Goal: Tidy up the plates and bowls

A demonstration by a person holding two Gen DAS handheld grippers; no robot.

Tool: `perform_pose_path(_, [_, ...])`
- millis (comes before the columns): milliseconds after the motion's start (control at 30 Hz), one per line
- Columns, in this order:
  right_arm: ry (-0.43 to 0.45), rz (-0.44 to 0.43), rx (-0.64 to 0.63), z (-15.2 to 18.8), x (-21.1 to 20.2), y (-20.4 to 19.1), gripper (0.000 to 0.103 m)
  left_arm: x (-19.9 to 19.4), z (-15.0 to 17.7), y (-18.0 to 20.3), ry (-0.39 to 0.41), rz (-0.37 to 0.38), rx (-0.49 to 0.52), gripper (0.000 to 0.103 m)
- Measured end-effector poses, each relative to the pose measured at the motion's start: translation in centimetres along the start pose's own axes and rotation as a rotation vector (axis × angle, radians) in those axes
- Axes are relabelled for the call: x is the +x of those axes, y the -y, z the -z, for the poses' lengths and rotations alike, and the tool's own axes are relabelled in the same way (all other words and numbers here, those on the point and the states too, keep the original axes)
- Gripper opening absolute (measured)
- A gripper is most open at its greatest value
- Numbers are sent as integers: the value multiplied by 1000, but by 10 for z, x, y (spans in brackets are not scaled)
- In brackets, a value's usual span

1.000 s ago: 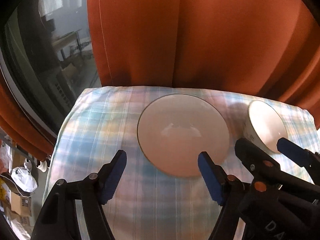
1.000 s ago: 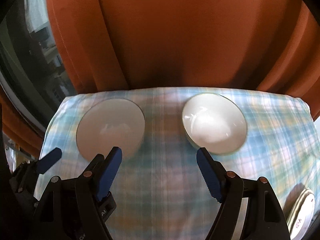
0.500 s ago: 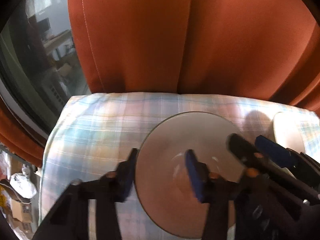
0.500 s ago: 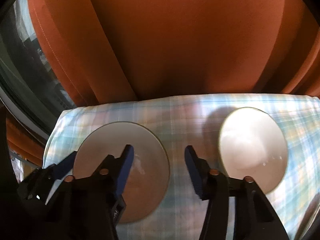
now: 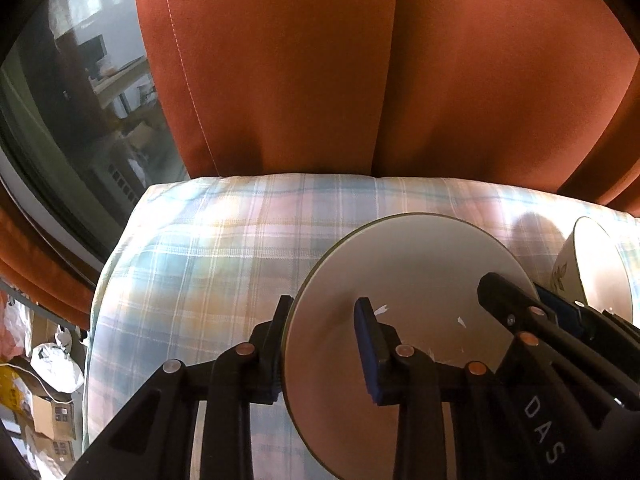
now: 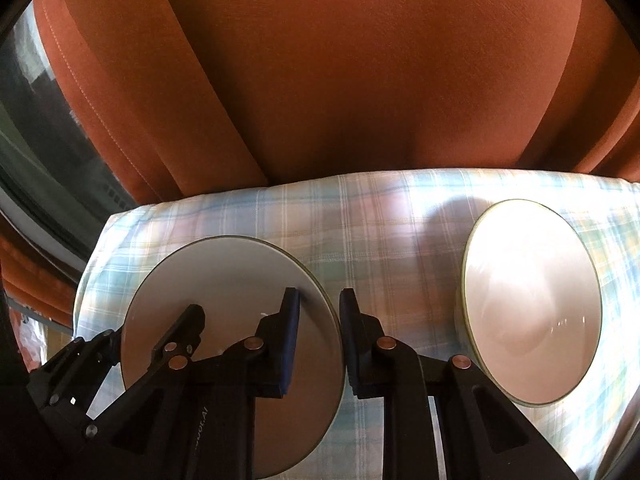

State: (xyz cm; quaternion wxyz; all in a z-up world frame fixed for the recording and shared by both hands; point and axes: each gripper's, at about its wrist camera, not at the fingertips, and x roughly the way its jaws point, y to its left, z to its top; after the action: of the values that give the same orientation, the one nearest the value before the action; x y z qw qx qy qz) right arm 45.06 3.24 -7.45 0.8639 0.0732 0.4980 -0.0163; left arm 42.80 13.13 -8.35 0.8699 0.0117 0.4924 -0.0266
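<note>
A pale grey plate (image 5: 408,272) lies on the plaid cloth (image 5: 200,260). My left gripper (image 5: 322,312) straddles its left rim, one pad outside and one on the plate's face, jaws closing onto it. On the plate's (image 6: 224,276) right rim my right gripper (image 6: 320,304) is closing the same way. Each gripper shows in the other's view: the right gripper (image 5: 516,292) and the left gripper (image 6: 156,320). A white bowl (image 6: 532,312) with a leaf print stands apart to the right, also seen as the bowl (image 5: 600,272) at that frame's edge.
Orange curtains (image 5: 360,80) hang right behind the cloth-covered table (image 6: 380,216). A dark window (image 5: 80,112) is at the left. Bags and boxes (image 5: 48,384) lie on the floor past the table's left edge. Bare cloth lies between plate and bowl.
Both grippers have come forward and down onto the plate. Their jaws went from wide open to closed on opposite rims. The bowl has not moved.
</note>
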Motion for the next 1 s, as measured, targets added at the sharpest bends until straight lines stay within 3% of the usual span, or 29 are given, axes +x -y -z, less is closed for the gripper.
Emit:
perform_pose_path(367, [6, 5, 20, 5, -23, 4, 24, -29, 7, 1, 12, 29, -15, 29])
perform_pose_path(1000, [108, -4, -1, 39, -124, 11, 24, -133, 45, 19, 112, 38, -30, 29])
